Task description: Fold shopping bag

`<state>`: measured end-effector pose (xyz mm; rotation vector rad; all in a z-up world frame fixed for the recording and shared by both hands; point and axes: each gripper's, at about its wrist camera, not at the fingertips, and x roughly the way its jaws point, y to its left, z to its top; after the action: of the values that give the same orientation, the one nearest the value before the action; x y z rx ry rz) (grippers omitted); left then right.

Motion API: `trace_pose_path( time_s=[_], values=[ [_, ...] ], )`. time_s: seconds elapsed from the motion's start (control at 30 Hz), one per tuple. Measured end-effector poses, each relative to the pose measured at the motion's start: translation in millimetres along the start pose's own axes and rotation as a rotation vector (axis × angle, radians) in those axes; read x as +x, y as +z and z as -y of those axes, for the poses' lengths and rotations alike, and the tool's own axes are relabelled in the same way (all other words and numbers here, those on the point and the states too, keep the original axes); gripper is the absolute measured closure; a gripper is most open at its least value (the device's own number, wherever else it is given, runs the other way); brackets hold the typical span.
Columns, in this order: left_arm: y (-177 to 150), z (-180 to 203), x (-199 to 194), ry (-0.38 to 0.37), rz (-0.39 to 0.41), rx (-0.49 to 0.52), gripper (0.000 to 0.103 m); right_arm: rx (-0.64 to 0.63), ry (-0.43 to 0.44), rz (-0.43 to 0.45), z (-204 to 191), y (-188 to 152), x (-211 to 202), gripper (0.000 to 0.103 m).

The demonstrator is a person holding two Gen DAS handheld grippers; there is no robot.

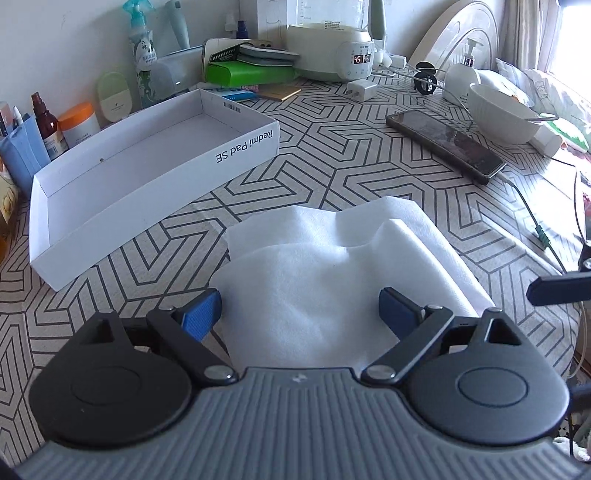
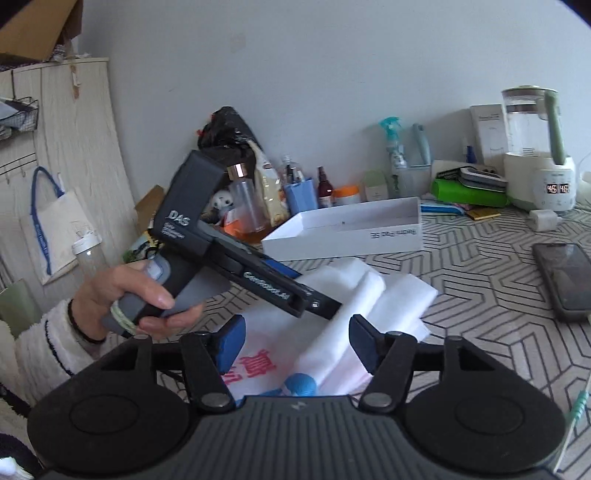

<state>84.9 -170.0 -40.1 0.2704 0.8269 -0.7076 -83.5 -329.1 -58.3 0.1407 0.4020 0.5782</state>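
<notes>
Both my left gripper (image 1: pixel 300 308) and right gripper (image 2: pixel 296 343) gape wide, holding nothing; the shopping bag (image 1: pixel 332 266) lies half-folded on the table (image 1: pixel 332 155) before me. I should pinch matching corners squarely.

White shopping bag (image 1: pixel 332 266) lies rumpled, partly folded on patterned tabletop; red print, blue marks near edge.

Plain white wall (image 2: pixel 332 74), sunlit curtain (image 1: pixel 517 33)
</notes>
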Motion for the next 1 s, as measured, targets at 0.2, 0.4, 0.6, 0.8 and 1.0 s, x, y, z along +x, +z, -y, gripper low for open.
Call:
trace_pose_path(
  time_s=[0.2,0.4,0.6,0.8,1.0],
  values=[
    [-1.4,-6.9,-0.9,-0.017,0.003,-0.018,0.010,0.017,-0.017,-0.131,5.1,-6.2,30.2,0.033],
    [-2.6,-3.9,-1.5,-0.012,0.014,-0.009,0.009,0.090,-0.049,-0.177,15.8,-10.4,22.2,0.034],
    [-3.4,-4.3,-1.3,-0.009,0.016,-0.012,0.008,0.078,-0.111,-0.037,10.5,8.8,12.5,0.034],
    [-4.2,-6.8,-4.3,0.011,0.021,-0.013,0.008,0.141,-0.203,-0.146,28.2,15.3,49.3,0.046],
    [-8.1,-6.3,-19.4,0.040,0.037,-0.003,0.008,0.265,-0.137,-0.188,60.1,10.0,55.2,0.062]
  ],
)
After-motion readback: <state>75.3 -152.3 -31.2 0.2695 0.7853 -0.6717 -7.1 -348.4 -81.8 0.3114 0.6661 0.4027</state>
